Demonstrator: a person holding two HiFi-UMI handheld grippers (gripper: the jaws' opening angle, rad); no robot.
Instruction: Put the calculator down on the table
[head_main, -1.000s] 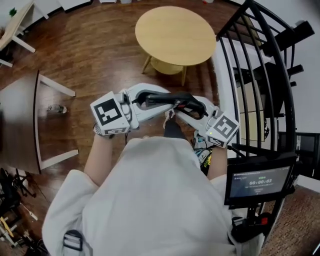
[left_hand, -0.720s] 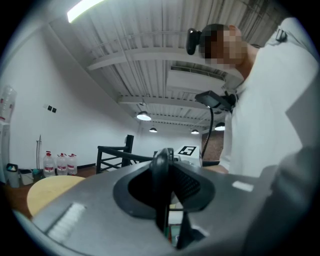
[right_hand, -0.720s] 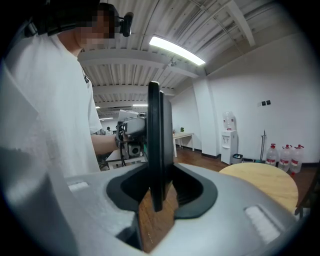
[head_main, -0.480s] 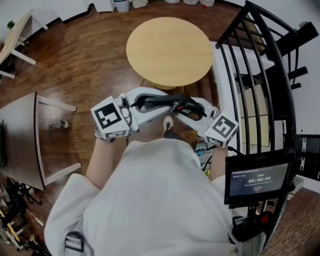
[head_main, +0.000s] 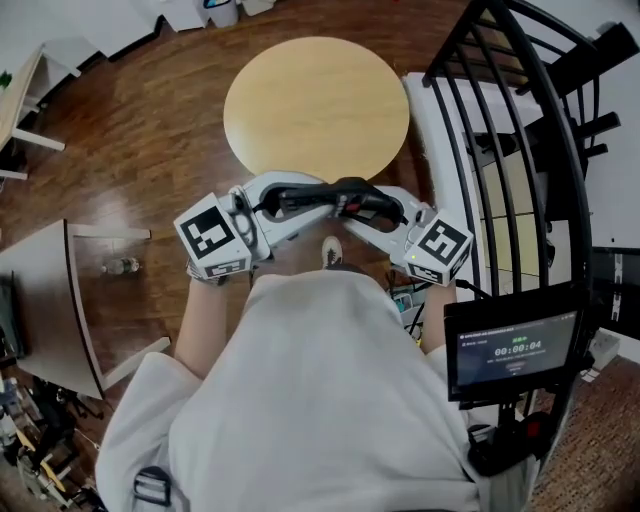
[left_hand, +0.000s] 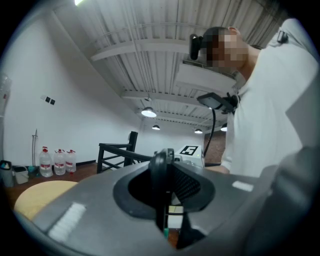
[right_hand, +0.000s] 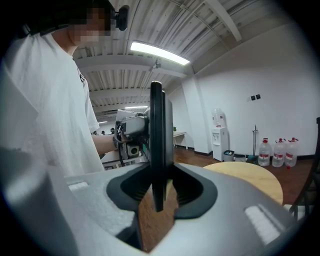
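Observation:
A flat black calculator (head_main: 335, 196) hangs at waist height between my two grippers, near the close edge of the round light-wood table (head_main: 315, 100). My left gripper (head_main: 292, 196) is shut on its left end, and my right gripper (head_main: 378, 206) is shut on its right end. In the left gripper view the calculator (left_hand: 160, 172) shows edge-on as a thin dark slab pinched in the left gripper (left_hand: 167, 220), with the table (left_hand: 37, 192) low at the left. In the right gripper view the calculator (right_hand: 156, 145) stands upright in the right gripper (right_hand: 157, 200), and the table (right_hand: 250, 177) lies to the right.
A black metal stair railing (head_main: 520, 120) runs along the right, with a screen on a stand (head_main: 510, 350) below it. A dark desk (head_main: 45, 290) stands at the left. Water bottles (left_hand: 55, 162) and a dispenser (right_hand: 218, 136) line the far wall. The floor is wood.
The round table has drawn closer to the grippers and slid left in the head view. Both grippers keep the same hold on the calculator.

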